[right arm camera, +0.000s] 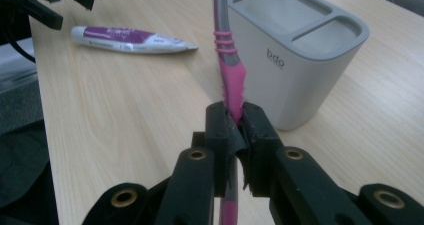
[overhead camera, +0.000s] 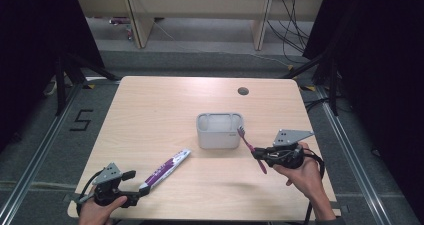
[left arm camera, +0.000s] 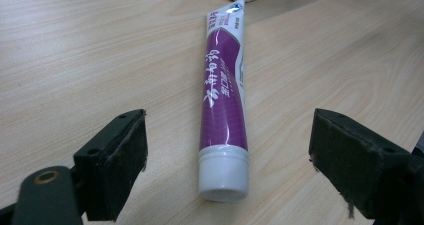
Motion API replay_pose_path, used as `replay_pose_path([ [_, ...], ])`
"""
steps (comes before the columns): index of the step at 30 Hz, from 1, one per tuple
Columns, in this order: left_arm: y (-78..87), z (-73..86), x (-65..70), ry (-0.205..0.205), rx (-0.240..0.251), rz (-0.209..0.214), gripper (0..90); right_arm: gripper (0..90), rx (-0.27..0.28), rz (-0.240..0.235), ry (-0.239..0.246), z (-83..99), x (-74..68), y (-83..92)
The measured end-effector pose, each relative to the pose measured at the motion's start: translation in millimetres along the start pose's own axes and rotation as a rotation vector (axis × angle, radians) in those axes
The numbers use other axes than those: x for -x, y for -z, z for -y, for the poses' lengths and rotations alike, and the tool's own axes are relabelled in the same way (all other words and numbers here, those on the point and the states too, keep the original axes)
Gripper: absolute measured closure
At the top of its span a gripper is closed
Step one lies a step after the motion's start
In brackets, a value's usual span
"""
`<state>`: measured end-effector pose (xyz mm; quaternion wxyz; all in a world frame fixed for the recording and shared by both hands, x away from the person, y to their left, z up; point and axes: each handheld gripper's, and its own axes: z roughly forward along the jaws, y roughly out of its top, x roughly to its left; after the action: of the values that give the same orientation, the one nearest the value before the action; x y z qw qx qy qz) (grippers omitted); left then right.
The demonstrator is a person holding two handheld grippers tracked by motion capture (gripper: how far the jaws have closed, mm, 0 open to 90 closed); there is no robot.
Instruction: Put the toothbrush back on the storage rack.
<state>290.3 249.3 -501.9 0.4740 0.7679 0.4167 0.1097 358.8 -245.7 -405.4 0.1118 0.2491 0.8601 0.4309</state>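
Wooden table [overhead camera: 150, 105], dark curtains either side, shelving behind. Left gripper [overhead camera: 134, 187] sits at the near left corner, jaws spread wide, nothing pinched; in the left gripper view [left arm camera: 227, 155] the tube's white cap lies between the pads, touching neither. Tube [overhead camera: 165, 169] lies flat on the table, purple and white, cap toward the left gripper, crimped end pointing at the holder. Holder [overhead camera: 220, 130], grey with two compartments, stands upright mid-table. Right gripper [overhead camera: 260, 154] is just right of it, jaws clamped on the pink toothbrush [overhead camera: 250, 147] handle; same grip in the right gripper view [right arm camera: 235, 122]. Brush tilts, head up near the holder's right rim, whether touching I can't tell.
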Motion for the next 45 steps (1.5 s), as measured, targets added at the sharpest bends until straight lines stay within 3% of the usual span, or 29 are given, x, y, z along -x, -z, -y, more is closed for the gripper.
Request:
replay_pose_path([
  [10,0.0,0.0,-0.8,-0.001,-0.012,0.002,15.2,83.4,0.093,0.008,-0.046,-8.3,6.7,-0.6],
  [13,0.2,-0.2,-0.5,-0.002,-0.014,0.0,15.2,83.4,0.144,0.042,-0.055,-12.3,10.2,-1.5],
  [14,0.2,-0.3,-0.6,-0.002,-0.014,0.0,15.2,83.4,0.131,0.036,-0.067,-13.3,10.3,-0.5],
  [15,0.1,-0.2,-0.6,0.002,-0.012,0.0,15.2,83.4,0.145,0.05,-0.044,-13.9,12.6,-1.1],
  [19,-0.1,-0.1,-1.1,0.001,-0.014,0.006,15.2,83.4,0.156,0.047,-0.083,-16.1,15.4,-2.9],
  [23,-1.5,0.4,-1.0,0.001,-0.008,0.003,15.2,83.4,0.21,0.053,-0.092,-18.2,21.5,-7.3],
  [26,0.0,-0.1,-1.3,0.005,-0.012,0.003,15.2,83.4,0.203,0.05,-0.124,-20.3,21.2,-7.4],
  [27,0.0,0.1,-1.1,0.009,-0.013,0.001,15.2,83.4,0.216,0.041,-0.112,-21.0,23.1,-8.5],
  [28,0.0,0.1,-1.1,0.009,-0.013,0.001,15.2,83.4,0.216,0.067,-0.086,-22.0,25.3,-7.2],
  [31,-0.4,-0.1,-1.1,0.0,-0.012,0.006,15.2,83.4,0.242,0.061,-0.111,-24.3,25.6,-8.7],
  [33,-0.2,-0.2,-1.0,-0.001,-0.015,0.005,15.2,83.4,0.228,0.06,-0.128,-26.2,26.5,-7.4],
  [34,-0.2,0.0,-1.1,0.002,-0.015,0.005,15.2,83.4,0.247,0.047,-0.119,-27.3,27.9,-8.8],
  [36,0.2,0.0,-1.2,0.005,-0.014,0.003,15.2,83.4,0.248,0.068,-0.104,-29.8,29.0,-7.7],
  [41,-0.2,0.0,-1.2,0.0,-0.016,0.006,15.2,83.4,0.277,0.044,-0.123,-36.4,30.1,-10.6],
  [42,-0.3,0.0,-1.2,0.001,-0.017,0.007,15.2,83.4,0.28,0.066,-0.113,-37.6,31.3,-11.1],
  [43,-0.4,0.2,-1.1,0.002,-0.018,0.009,15.2,83.4,0.282,0.055,-0.135,-38.4,30.8,-12.2],
  [45,-0.6,0.3,-1.1,-0.003,-0.02,0.012,15.2,83.4,0.294,0.042,-0.131,-40.8,32.6,-13.7],
])
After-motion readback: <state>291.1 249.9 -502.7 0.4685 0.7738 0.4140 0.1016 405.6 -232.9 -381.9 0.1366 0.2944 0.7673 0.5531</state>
